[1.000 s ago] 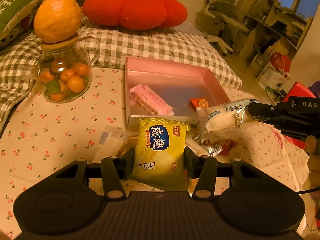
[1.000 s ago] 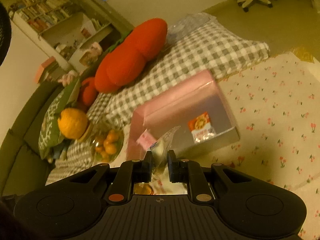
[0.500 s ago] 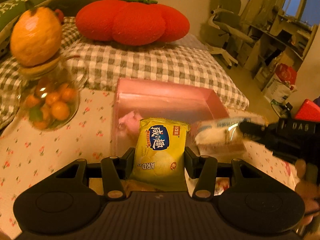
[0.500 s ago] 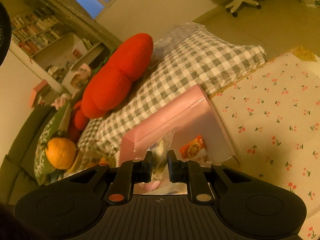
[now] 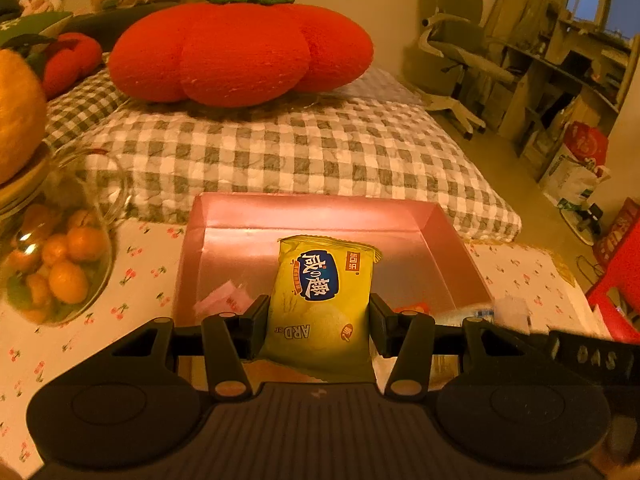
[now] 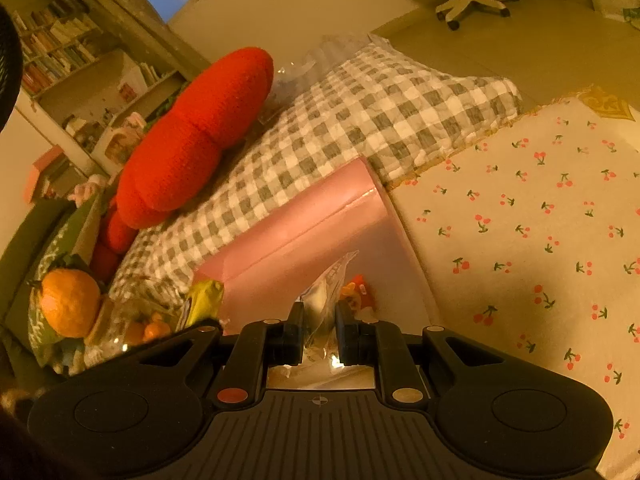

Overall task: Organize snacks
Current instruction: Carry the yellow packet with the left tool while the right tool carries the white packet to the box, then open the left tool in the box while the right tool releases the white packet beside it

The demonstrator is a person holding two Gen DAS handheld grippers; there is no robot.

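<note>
My left gripper is shut on a yellow snack packet, held upright over the near part of the pink box. A pink wrapped snack and an orange packet lie inside the box. My right gripper is shut on a clear silver-edged packet, held edge-on over the pink box, close to the small orange packet. The yellow packet shows at the left of the right wrist view. The right gripper's body sits at the lower right of the left wrist view.
A glass jar of small oranges with a big orange fruit on top stands left of the box. Behind the box lie a grey checked cushion and a red pumpkin pillow. The cherry-print cloth stretches to the right.
Both grippers moved forward over the pink box with their packets. The box and cushion now look nearer, and the clear packet dropped to the left view's lower right edge.
</note>
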